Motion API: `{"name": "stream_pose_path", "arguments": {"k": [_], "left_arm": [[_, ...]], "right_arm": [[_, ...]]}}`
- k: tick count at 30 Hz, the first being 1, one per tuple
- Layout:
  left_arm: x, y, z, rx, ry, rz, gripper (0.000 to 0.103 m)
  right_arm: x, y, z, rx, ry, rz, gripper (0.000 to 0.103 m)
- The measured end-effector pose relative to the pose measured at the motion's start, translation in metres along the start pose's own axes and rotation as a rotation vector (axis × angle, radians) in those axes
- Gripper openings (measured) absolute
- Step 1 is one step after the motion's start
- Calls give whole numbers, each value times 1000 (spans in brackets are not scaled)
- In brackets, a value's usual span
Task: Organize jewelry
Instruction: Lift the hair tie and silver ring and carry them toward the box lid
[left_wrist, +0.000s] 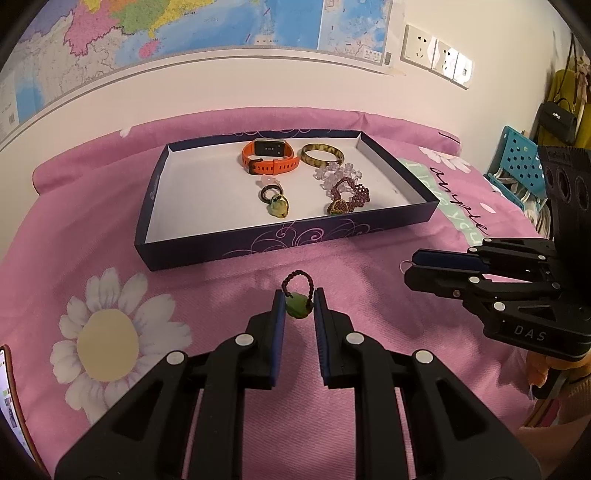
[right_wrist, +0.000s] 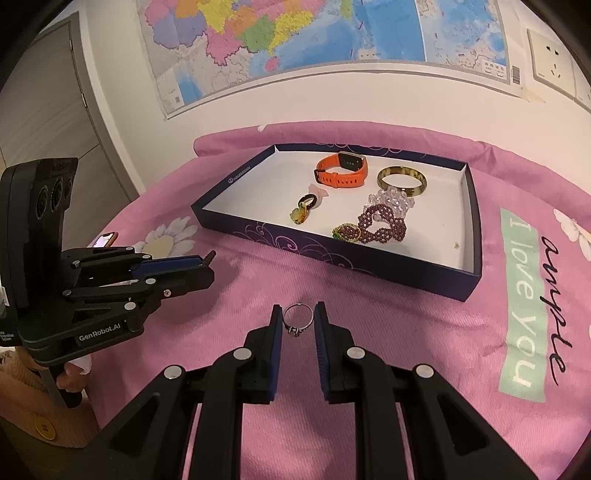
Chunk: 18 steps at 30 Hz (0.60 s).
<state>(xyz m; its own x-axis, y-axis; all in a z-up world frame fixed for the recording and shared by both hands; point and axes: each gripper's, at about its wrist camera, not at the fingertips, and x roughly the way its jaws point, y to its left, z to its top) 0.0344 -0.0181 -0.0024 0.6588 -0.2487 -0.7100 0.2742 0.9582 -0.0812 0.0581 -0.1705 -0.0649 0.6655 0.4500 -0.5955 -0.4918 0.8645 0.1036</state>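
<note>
A dark blue tray (left_wrist: 236, 251) with a white floor lies on the pink cloth; it also shows in the right wrist view (right_wrist: 369, 264). It holds an orange watch (left_wrist: 271, 157), a yellow-brown bangle (left_wrist: 321, 154), clear and dark red bead pieces (left_wrist: 347, 188), and a ring charm (left_wrist: 275, 201). My left gripper (left_wrist: 299, 308) is shut on a green bead pendant (left_wrist: 297, 309) with a dark red cord loop. My right gripper (right_wrist: 298, 325) is shut on a silver ring (right_wrist: 297, 318), above the cloth in front of the tray.
The pink flowered cloth (left_wrist: 221, 295) covers the table. A phone (right_wrist: 105, 239) lies at the table's left edge. A blue perforated basket (left_wrist: 517, 162) stands at the right. The wall with a map (right_wrist: 295, 44) and sockets (left_wrist: 436, 55) is behind.
</note>
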Motion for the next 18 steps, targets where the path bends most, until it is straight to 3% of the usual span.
{"name": "stream_pose_path", "arguments": {"k": [18], "left_arm": [[-4,-2,6,9,-20,0,16]], "right_arm": [[-2,0,8,-1,-18,11,15]]}}
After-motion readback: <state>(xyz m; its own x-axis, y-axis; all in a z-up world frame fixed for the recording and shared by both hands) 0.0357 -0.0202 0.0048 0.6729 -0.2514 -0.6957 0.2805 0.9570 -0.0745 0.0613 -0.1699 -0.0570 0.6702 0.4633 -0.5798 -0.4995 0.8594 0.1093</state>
